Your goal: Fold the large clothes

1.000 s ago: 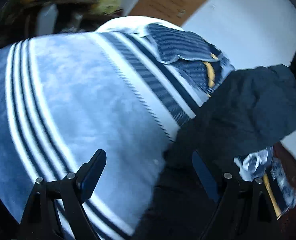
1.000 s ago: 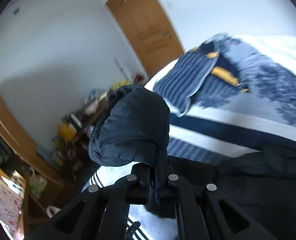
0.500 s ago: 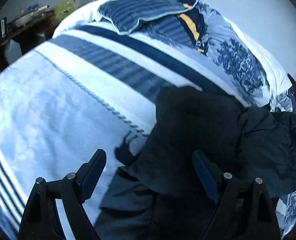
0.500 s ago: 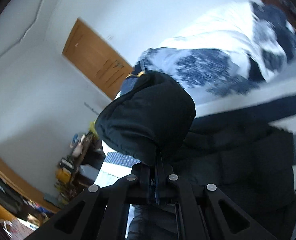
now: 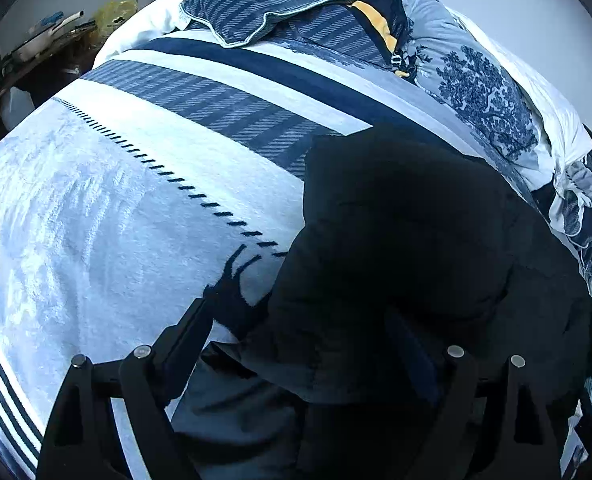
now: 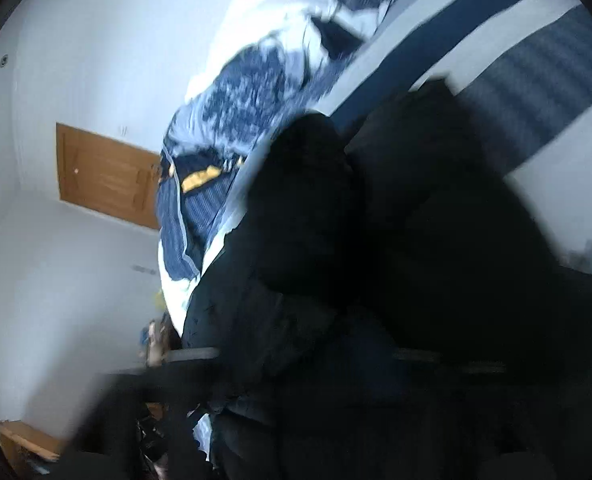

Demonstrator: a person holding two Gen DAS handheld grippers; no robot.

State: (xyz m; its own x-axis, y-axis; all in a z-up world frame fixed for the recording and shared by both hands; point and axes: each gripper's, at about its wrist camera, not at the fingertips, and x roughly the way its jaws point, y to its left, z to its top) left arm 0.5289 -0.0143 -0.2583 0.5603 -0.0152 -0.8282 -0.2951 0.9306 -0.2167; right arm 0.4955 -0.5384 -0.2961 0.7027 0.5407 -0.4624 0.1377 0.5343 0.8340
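A large black padded jacket point(image 5: 408, 248) lies on the bed's blue and white striped blanket point(image 5: 108, 208), filling the right half of the left wrist view. My left gripper point(image 5: 296, 344) is open, its fingers wide apart over the jacket's near edge, holding nothing. In the right wrist view the jacket point(image 6: 396, 248) fills most of the frame and is blurred. My right gripper sits low in that view, dark and blurred, with jacket fabric bunched over its fingers, so its state cannot be made out.
A striped pillow point(image 5: 280, 4) and a tree-print duvet point(image 5: 484, 92) lie at the head of the bed. A cluttered shelf point(image 5: 44, 48) stands to the left. A wooden door point(image 6: 104, 176) and white walls show in the right wrist view.
The right gripper has swung down with the bunched jacket toward the bed; its view has rotated and blurred. The left gripper has stayed open and now looks over the laid-out jacket.
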